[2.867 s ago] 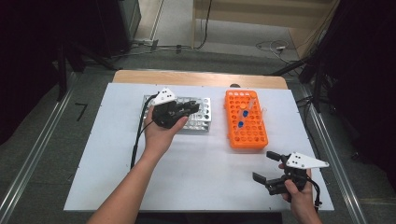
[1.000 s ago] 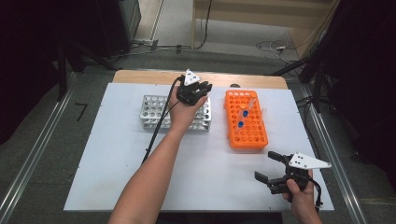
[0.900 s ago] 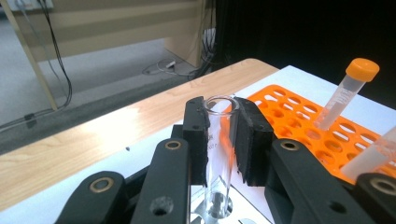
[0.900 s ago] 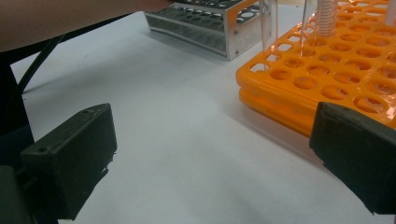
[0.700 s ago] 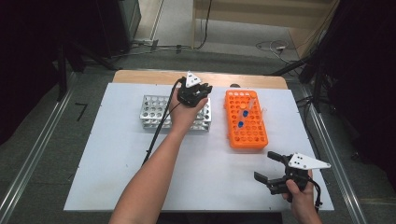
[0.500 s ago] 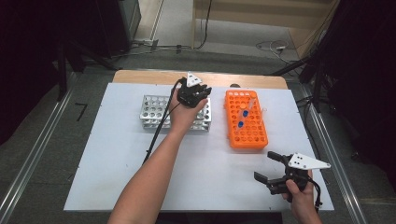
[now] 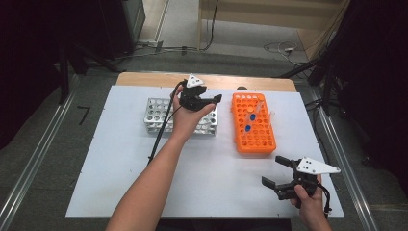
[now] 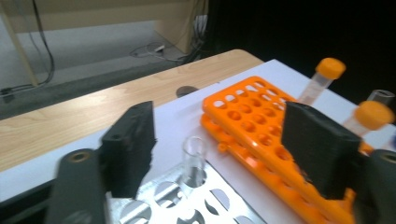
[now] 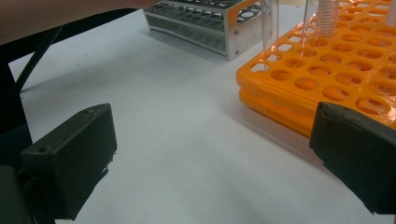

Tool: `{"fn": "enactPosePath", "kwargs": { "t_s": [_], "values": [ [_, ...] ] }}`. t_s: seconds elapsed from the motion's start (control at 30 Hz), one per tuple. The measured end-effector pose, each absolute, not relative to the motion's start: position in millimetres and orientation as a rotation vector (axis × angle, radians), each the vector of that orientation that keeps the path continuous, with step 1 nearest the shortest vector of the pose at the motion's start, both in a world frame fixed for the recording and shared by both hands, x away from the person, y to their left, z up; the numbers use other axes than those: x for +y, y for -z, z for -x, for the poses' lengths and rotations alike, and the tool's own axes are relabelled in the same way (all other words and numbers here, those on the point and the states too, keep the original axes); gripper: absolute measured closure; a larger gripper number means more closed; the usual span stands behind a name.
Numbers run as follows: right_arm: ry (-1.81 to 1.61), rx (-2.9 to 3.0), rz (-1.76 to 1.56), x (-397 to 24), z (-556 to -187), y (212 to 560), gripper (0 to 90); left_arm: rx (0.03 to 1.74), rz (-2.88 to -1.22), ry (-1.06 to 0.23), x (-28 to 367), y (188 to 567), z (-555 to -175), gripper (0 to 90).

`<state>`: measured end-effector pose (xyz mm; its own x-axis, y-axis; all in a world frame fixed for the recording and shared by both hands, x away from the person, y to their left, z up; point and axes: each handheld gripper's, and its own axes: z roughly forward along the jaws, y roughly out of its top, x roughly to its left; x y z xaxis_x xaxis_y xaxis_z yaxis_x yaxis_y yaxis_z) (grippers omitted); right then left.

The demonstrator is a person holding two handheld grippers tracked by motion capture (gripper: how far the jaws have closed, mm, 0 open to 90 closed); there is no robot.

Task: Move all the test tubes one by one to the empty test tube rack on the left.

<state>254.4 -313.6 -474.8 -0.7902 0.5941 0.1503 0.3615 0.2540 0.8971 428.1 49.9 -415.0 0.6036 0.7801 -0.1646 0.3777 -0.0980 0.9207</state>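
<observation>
Your left gripper (image 8: 219,154) stood with its jaws apart and nothing pressed between the pads; they had just been opening around the clear, uncapped glass tube (image 8: 194,158), which stood upright in a hole at the far right corner of the silver metal rack (image 7: 159,115). That tube was the thing in hand, and it lay directly between and just beyond your jaws, its long axis vertical and its open mouth up. My reading is that you had just let it go into the rack, so any withdrawal would have needed to run straight up or back along the tube's axis, since a sideways pull could have tipped it.

To the right of the silver rack, near but apart from it, lay the orange plastic rack (image 7: 254,122) with many round holes, carrying a few tubes, two with blue caps (image 7: 250,122) in the high view and orange caps (image 8: 329,67) in the left gripper view.

Your right gripper (image 7: 284,178) sat low near the table's front right corner, jaws wide apart and empty, well away from both racks. Your left hand (image 7: 187,118) was by far the nearer one to the tube.

I could read no brand, label or writing on anything.
</observation>
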Motion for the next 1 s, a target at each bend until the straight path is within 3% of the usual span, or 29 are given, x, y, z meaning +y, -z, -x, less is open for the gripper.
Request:
{"fn": "enactPosePath", "kwargs": {
  "t_s": [0.33,1.0],
  "values": [
    [-1.548,2.306,-0.914,-312.3,-259.8,475.9,0.0,0.905,-1.703,-0.396,68.3,405.1,-382.1,3.1],
    [-1.525,2.227,-0.985,-312.1,-279.6,463.5,0.0,0.882,-1.659,-0.4,113.5,421.7,-293.0,0.0]
  ]
}}
